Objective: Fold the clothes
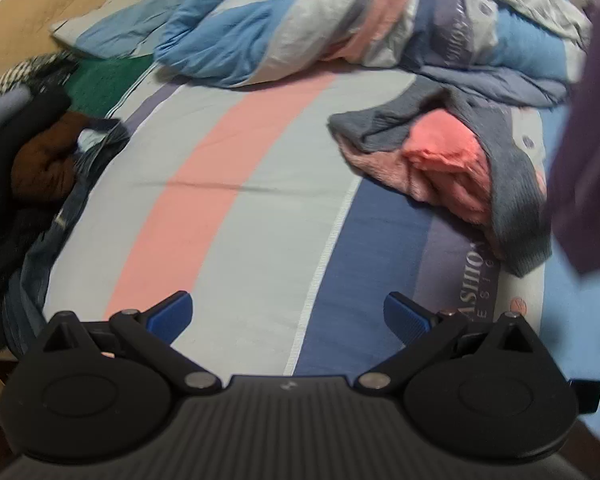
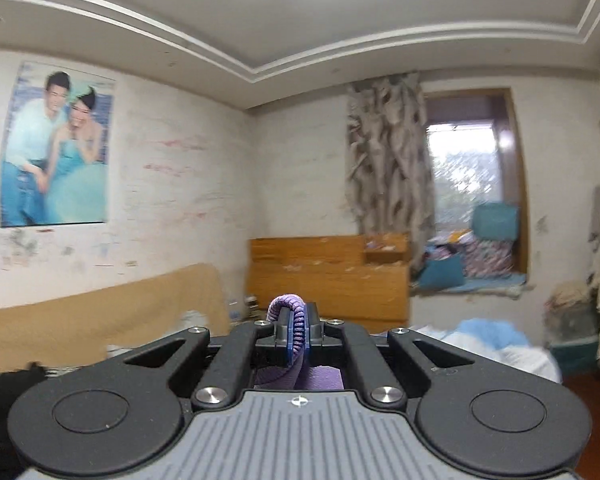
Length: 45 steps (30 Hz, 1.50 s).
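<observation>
Clothes lie scattered on a bed [image 1: 236, 184] covered by a sheet striped in pale grey, pink and navy. Along its far end sits a heaped quilt [image 1: 340, 20] in blue, grey and pink. At the left edge is a dark pile of clothes [image 1: 28, 152] (black, brown and denim, blurred). A grey garment with pink fleece lining [image 1: 460, 160] lies crumpled on the sheet's right side. A purple garment [image 1: 584, 160] hangs at the right edge, lifted clear of the bed. The right hand-held gripper [image 2: 296, 332] points level across the room, clenched on that purple knit's ribbed edge [image 2: 286, 320]. The left hand-held gripper [image 1: 288, 316] hovers over the sheet, released, blue pads [image 1: 172, 316] well apart, nothing between.
</observation>
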{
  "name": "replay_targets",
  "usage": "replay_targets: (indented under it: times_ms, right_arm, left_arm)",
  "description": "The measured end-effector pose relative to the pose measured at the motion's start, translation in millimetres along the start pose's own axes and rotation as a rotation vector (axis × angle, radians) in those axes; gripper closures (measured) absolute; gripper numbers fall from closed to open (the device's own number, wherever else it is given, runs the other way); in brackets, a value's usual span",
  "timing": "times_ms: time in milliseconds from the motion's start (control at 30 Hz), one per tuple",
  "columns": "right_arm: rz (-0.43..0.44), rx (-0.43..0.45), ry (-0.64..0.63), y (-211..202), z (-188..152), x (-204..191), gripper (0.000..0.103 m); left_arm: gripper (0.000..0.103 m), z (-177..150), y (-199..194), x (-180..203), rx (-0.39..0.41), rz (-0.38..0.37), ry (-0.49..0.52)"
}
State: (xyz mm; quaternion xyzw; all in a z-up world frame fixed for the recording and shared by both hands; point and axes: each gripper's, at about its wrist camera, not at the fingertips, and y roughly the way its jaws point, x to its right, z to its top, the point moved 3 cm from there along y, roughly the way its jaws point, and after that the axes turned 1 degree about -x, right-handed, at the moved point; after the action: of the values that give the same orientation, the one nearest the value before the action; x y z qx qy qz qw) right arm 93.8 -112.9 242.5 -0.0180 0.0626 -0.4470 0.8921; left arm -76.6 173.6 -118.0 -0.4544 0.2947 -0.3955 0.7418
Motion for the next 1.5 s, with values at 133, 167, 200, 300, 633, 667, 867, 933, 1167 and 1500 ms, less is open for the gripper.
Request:
replay_targets:
  times_ms: [133, 167, 200, 300, 633, 667, 867, 933, 1167, 1500]
  right_arm:
    - [0.103, -0.097, 0.129, -14.8, -17.9, -12.9, 0.098]
    - [0.138, -0.133, 0.156, -18.4, -26.8, -19.1, 0.098]
    - [0.17, -0.165, 0.168, -20.3, -36.4, -28.2, 0.098]
    - [0.261, -0.256, 0.21, -24.2, -64.9, -54.0, 0.098]
    - [0.07, -0.55, 0.17, 44.1, -208.8, -63.7, 0.098]
    - [0.042, -0.58, 0.156, 60.6, -233.4, -60.9, 0.098]
    - [-0.073, -0.77, 0.203, 142.6, -375.8, -46.2, 0.093]
    - [-0.111, -0.841, 0.197, 152.3, -415.0, -44.6, 0.087]
    - [-0.165, -0.876, 0.263, 90.5, -472.8, -23.9, 0.043]
    - [0.013, -1.003, 0.449, 32.0, -541.8, -42.4, 0.041]
  left_arm:
    - [0.0, -4.7, 9.1, -28.9, -0.021, 0.01, -0.038]
    - [0.0, -5.2, 12.9, -35.0, -0.028, 0.024, -0.037]
    - [0.0, -5.3, 17.6, -40.6, -0.04, 0.036, -0.038]
    - [0.0, -6.9, 37.5, -55.4, -0.086, 0.071, -0.035]
    - [0.0, -7.2, 78.6, -61.3, -0.157, 0.125, 0.011]
    - [0.0, -7.2, 78.8, -56.6, -0.157, 0.119, 0.023]
    - [0.0, -27.2, 79.4, -22.4, -0.192, 0.106, 0.091]
    - [0.0, -39.7, 79.2, -13.6, -0.226, 0.107, 0.095]
    - [0.0, -78.4, 74.7, 13.2, -0.282, 0.167, 0.163]
    - [0.0, -77.0, 81.2, 57.8, -0.253, 0.199, 0.286]
